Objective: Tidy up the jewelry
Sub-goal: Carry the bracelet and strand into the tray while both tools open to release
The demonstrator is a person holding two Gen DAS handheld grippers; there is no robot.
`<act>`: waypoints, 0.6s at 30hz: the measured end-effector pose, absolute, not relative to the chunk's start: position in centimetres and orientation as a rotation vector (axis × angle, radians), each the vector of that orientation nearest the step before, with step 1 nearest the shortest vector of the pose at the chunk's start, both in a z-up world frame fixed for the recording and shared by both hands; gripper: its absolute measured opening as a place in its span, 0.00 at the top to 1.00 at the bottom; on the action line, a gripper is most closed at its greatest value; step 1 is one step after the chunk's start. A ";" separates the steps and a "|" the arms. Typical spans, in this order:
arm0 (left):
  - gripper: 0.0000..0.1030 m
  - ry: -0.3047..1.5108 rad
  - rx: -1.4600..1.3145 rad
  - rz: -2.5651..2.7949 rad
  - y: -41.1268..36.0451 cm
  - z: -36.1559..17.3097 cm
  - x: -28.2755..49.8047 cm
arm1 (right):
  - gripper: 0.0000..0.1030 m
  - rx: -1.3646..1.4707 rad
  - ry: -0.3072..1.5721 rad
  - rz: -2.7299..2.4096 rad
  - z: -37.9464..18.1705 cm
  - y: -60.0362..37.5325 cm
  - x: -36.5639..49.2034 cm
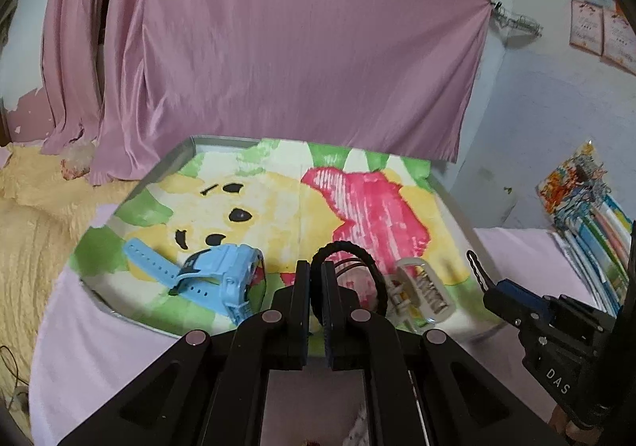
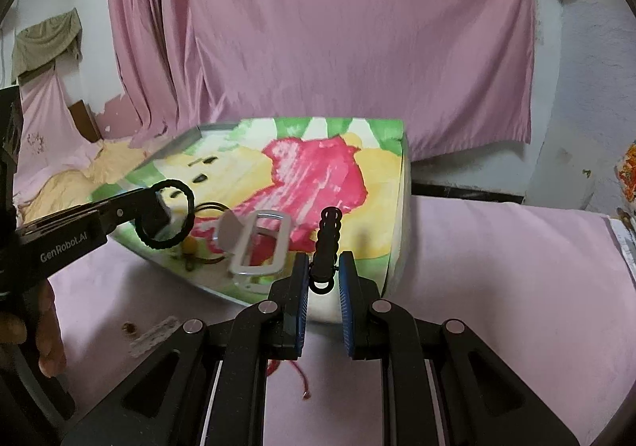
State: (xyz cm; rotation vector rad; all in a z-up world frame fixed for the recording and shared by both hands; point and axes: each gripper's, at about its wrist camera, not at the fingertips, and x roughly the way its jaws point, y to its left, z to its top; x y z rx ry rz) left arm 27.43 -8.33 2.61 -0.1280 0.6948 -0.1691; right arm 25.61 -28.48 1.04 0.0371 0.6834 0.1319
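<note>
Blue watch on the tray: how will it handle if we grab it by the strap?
The blue watch lies on its side on the tray with the strap splayed out flat, so the strap probably flexes and the chunky case would hang down. It looks like moulded plastic or rubber: likely light, grippy rather than slippery, not fragile. Unlikely to roll.

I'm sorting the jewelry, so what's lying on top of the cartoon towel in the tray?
A blue watch, a white hair clip and thin dark cords show on the towel. The tools hide anything beneath them.
</note>
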 end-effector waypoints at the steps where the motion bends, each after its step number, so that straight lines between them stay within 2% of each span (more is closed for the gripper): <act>1: 0.95 0.703 -0.125 -0.169 -8.5 2.3 27.7 | 0.87 0.038 0.697 0.136 0.8 -28.5 26.1; 18: 0.94 0.783 -0.104 -0.190 -9.0 0.5 28.6 | 0.85 0.031 0.780 0.162 -0.8 -28.0 28.1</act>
